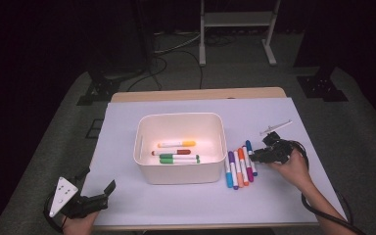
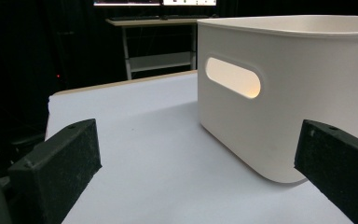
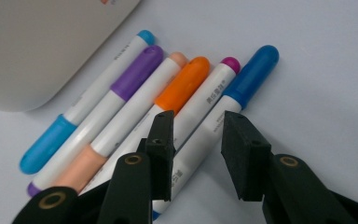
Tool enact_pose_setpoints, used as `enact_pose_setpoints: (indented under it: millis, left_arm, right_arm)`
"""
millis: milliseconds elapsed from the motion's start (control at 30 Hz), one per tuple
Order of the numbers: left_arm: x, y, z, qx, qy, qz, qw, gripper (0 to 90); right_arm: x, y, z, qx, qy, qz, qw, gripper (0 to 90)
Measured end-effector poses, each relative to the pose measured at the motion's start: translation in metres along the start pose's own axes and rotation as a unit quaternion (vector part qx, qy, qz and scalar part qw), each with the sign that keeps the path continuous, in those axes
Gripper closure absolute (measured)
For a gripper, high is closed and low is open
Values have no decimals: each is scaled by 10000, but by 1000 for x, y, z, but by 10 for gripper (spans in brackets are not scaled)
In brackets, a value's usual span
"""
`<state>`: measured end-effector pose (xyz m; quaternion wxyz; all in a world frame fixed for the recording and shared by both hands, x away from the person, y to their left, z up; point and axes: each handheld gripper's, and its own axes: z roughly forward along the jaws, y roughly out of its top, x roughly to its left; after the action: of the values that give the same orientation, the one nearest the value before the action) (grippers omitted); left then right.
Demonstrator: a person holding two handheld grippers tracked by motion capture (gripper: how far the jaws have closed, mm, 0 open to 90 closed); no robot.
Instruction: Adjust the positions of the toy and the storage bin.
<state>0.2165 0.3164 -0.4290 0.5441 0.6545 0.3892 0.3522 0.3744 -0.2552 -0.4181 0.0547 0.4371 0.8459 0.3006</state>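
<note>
Left gripper (image 1: pixel 85 203): rests at the near left corner of the table (image 1: pixel 127 205), fingers wide apart with nothing between them, aimed toward the bin.
Bin (image 1: pixel 180 174): a white tub in the middle of the table; three markers already lie inside it, one with an orange cap (image 1: pixel 176 144), one brown (image 1: pixel 171 152), one green (image 1: pixel 179 159).
Loose markers (image 1: pixel 240 167): a tight row just right of the bin, lying side by side and touching.
Dark blue marker (image 3: pixel 214 126): the rightmost of the row and the one being reached for.
Right gripper (image 3: pixel 193 156): low over the row, fingers partly open and straddling the dark blue marker's white barrel; whether the pads touch it yet is hard to tell.
Step in hand: likely lining up to pick one more marker for the bin.
Next move: calls for settling the last bit down and closing on the dark blue marker alone, since the magenta-tipped marker (image 3: pixel 200 100) lies right against it beside the inner finger.
High view: gives the whole layout, the bin's contents, and a pale thin stick-like thing (image 1: pixel 275 128) beyond the right hand.
Left gripper view: shows the bin's side wall and its oval handle slot (image 2: pixel 233 77).
Right gripper view: shows the cap colours and the marker lying in the gap between the fingers.
</note>
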Motion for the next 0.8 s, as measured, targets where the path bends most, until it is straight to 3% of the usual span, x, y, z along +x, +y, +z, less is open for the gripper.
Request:
enact_pose_setpoints:
  millis: [200, 533, 800]
  left_arm:
    - [0, 0, 0, -31, 3, -20, 10000, 0]
    - [0, 0, 0, -11, -12, -8, 10000, 0]
    - [-1, 0, 0, -3, -8, 0, 10000, 0]
  right_arm:
    - [0, -3, 10, 84, -191, 20, 9998, 658]
    - [-9, -18, 6, 258, -737, 38, 9969, 703]
    - [-16, -26, 1, 124, -706, 262, 9971, 750]
